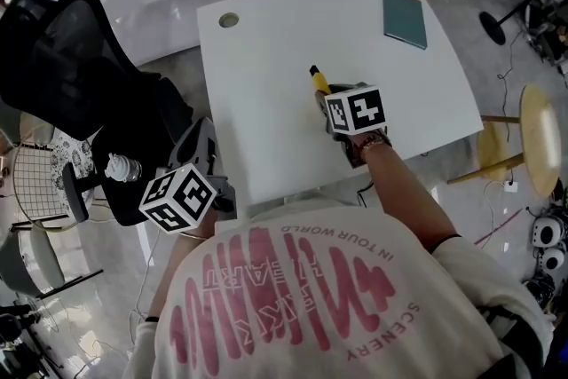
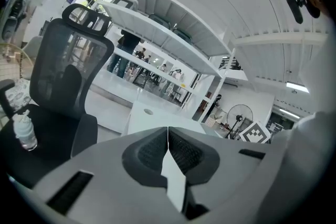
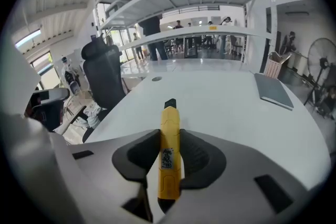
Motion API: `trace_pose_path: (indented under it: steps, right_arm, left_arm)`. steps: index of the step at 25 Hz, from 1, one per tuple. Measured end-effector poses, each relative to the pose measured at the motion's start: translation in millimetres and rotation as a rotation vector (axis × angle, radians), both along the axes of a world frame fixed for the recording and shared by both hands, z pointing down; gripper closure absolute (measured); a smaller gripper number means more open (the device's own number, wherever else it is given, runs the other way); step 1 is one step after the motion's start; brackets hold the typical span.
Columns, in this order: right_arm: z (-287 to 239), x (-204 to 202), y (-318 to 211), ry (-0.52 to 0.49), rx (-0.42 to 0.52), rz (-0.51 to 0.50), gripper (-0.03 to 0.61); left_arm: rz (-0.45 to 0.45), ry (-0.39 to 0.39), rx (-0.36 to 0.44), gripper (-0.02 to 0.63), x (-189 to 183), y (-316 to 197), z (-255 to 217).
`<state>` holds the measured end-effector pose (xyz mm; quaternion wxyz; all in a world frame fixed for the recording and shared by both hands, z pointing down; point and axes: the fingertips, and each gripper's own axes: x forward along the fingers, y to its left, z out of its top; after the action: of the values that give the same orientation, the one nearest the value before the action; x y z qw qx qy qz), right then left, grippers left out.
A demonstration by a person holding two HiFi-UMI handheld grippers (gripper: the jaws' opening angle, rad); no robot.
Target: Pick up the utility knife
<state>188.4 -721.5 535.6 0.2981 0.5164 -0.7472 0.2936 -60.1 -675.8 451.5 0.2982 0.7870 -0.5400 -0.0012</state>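
The right gripper point(image 3: 169, 135) was found clamped on the yellow utility knife point(image 3: 169, 118), both pads pressed against its sides at mid-body, with the black tip projecting forward over the white table point(image 1: 266, 102). The left gripper point(image 2: 168, 136) had its jaws closed together with nothing between them and was held off the table's near left corner, beside the black office chair point(image 1: 71, 58). A teal notebook point(image 1: 405, 18) lay at the far right of the table, well apart from the knife.

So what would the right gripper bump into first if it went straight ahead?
Probably the white table: the right gripper tilts down toward its bare top, and the utility knife it holds would touch first.
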Motion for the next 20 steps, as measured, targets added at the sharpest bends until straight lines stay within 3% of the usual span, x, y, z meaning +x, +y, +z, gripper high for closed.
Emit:
trace_pose_path:
  steps: [5,20]
  right_arm:
    - [-21.4,4.0,9.0,-0.036,0.099,0.100,0.449]
    - [-131.6,-10.4,79.0,-0.142,0.472,0.277,0.449]
  left_arm:
    - [0.034,0.027,0.024,0.589,5.8,3.4,-13.4]
    - [0.144,0.061,0.086,0.589,-2.8,46.1,-45.0]
